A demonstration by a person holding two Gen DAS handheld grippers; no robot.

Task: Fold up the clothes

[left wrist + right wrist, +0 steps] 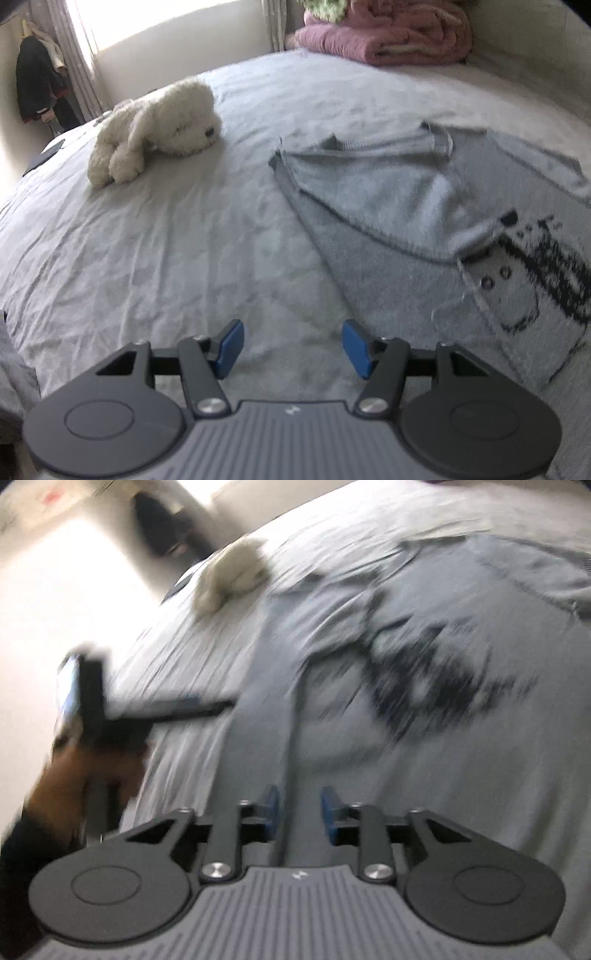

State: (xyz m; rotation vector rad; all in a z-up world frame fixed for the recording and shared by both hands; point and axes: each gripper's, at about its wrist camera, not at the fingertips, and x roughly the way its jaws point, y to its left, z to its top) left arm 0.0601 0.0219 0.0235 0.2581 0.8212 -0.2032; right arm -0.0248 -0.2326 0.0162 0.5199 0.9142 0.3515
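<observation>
The bed sheet [147, 258] was soft wrinkly cloth, the grey sweater [388, 206] was fuzzy knit, the toy dog [159, 125] was fluffy, and the left tool [293, 349] was matt black plastic with shiny metal screws.

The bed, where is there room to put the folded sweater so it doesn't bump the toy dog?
The widest bare stretch of bed sheet lies between the white toy dog and the grey sweater, reaching the open left gripper. More bare sheet lies behind the sweater, before the pink blanket. The right side is crowded: the sweater covers it.
</observation>
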